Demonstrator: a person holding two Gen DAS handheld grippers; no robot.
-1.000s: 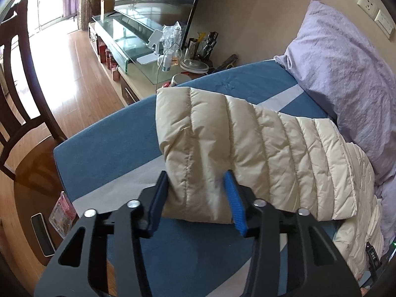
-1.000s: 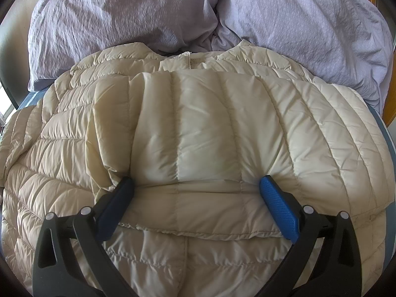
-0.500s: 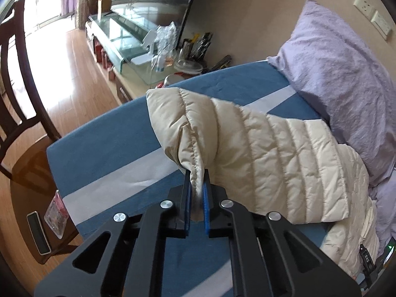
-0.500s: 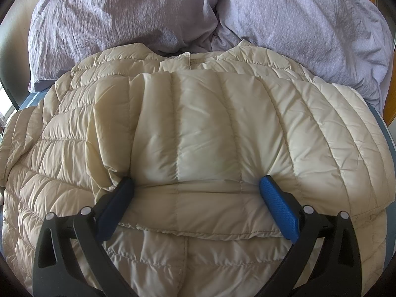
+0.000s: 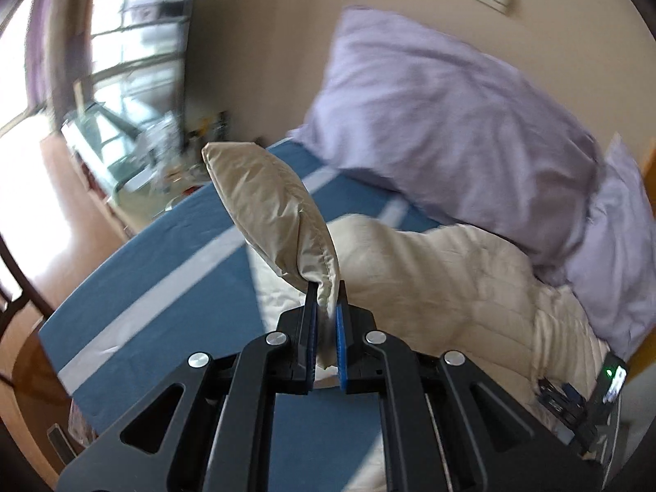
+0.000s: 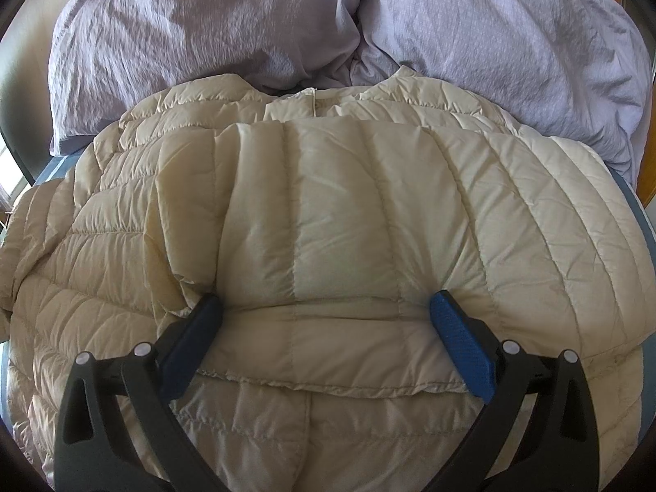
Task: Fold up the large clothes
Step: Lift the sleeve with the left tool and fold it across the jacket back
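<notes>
A cream quilted puffer jacket (image 6: 328,225) lies on the blue bed, its collar toward the pillows. One sleeve (image 6: 311,328) is folded across its front. My right gripper (image 6: 326,307) is open, its blue fingers either side of that folded sleeve's cuff, resting on the jacket. My left gripper (image 5: 326,307) is shut on the cuff of the other sleeve (image 5: 270,209) and holds it lifted above the bed, the sleeve standing up and curling left. The jacket body (image 5: 451,279) lies to the right of it.
Two lilac pillows (image 6: 205,33) (image 6: 512,41) lie at the head of the bed against the wall. The blue sheet with a white stripe (image 5: 164,287) spreads left of the jacket. A glass cabinet (image 5: 106,139) and wooden floor lie beyond the bed's left edge.
My left gripper closed on the sleeve cuff, then lifted it off the bed and swung toward the jacket body. The right gripper has not moved.
</notes>
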